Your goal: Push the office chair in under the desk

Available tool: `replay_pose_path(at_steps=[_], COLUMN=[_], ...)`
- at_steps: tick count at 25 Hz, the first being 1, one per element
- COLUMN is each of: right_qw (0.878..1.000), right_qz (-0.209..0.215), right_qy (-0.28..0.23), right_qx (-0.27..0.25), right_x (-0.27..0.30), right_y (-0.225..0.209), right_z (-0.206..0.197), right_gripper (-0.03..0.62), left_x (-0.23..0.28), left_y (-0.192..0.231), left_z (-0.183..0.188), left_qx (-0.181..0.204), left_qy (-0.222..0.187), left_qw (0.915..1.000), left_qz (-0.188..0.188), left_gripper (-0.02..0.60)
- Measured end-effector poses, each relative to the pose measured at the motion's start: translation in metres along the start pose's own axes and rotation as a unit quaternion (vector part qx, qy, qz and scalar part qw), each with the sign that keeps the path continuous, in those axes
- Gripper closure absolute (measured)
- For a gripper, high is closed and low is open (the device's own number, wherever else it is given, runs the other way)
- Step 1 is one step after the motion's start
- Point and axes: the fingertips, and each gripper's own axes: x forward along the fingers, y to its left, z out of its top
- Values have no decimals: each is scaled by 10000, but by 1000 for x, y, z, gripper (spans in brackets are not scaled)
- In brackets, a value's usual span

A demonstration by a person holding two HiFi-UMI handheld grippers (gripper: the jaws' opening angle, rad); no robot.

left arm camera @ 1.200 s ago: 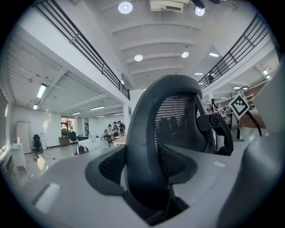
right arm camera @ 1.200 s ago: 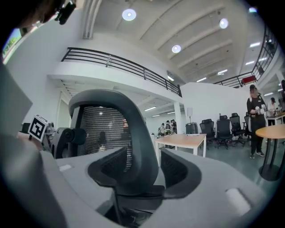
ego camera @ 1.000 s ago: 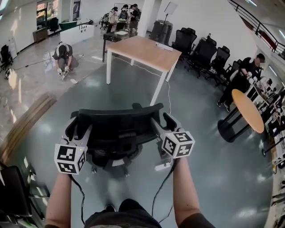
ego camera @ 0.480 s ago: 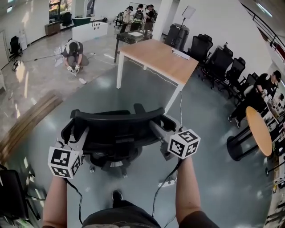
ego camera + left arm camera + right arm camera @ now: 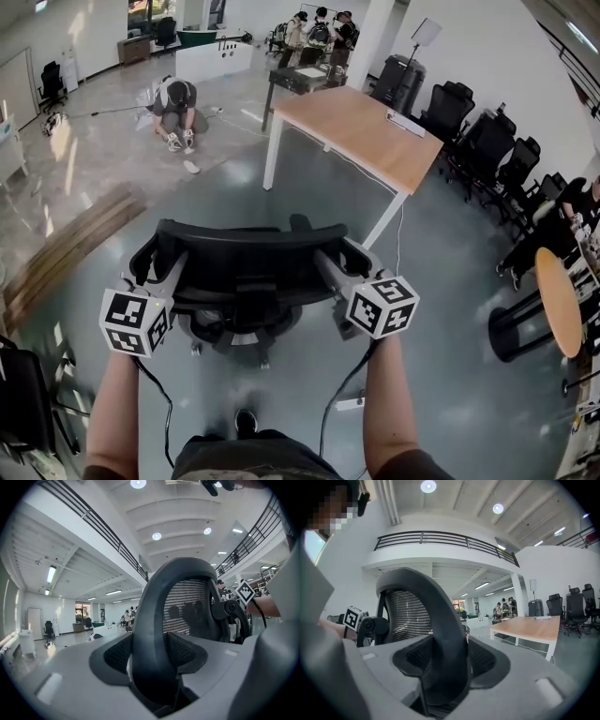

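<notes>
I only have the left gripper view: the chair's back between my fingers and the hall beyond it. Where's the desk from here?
Observer: The head view shows the desk ahead and to the right of the office chair, with a stretch of grey floor between them.
Operator: I can see the other marker cube, but does that gripper actually have the chair?
Observer: Yes. In the right gripper view, the right gripper has just been closing its fingers. The right-hand frame of the chair's back sits between them, and both pads are pressed against it.
</notes>
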Motion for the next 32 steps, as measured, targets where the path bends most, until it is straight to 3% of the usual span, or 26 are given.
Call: replay_pose_path(at_steps=[9,18,25,32], right_qw=[9997,9955,9862,9715], right_qz=[-255,-919,-1620,-2322], right_qy=[-22,-148,-273,-430], right_qx=[63,161,213,222], right_x=[11,9,18,37], right_y=[18,49,80,97], right_z=[-5,-8,-8,-7], right_gripper=[376,376,376,376], left_x=[11,22,40,77], left_y=[26,56,88,115], left_z=[-8,-10,-10,-10], left_qx=[77,180,245,316], left_qy=[111,60,4,-45], left_qw=[9996,9959,9873,9736], left_qz=[-233,-882,-1569,-2261], left_gripper=[322,321,321,321])
